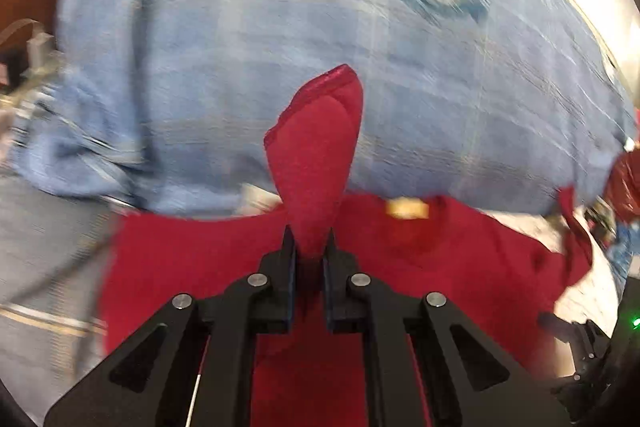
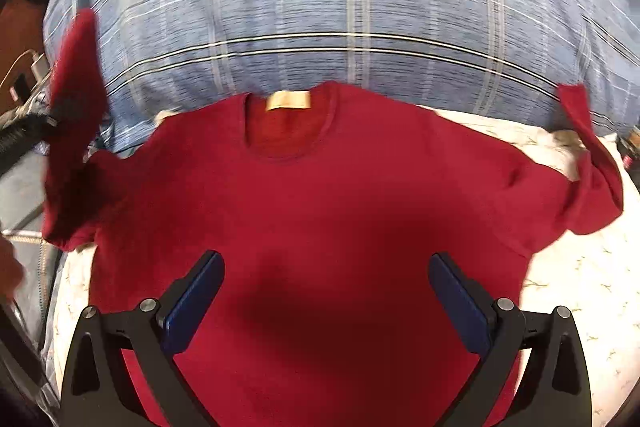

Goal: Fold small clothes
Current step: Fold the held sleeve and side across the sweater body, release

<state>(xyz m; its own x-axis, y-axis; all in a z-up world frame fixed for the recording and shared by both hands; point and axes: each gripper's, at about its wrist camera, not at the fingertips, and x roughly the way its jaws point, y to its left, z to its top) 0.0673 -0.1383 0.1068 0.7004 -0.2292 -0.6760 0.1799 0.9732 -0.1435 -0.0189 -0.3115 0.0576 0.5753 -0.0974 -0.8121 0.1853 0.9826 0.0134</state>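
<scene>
Left wrist: tool (image 1: 311, 247) pinches sweater sleeve (image 1: 318, 155).

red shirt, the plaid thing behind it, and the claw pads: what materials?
Red shirt: soft matte knit, probably cotton jersey; it drapes limply and has a ribbed collar. Plaid blue cover: woven fabric, likely cotton; striped weave over a puffy shape, perhaps a pillow. Right claw pads: dark blue, matte, probably rubber or foam. Left claw frame: black, looks like rigid plastic.
</scene>
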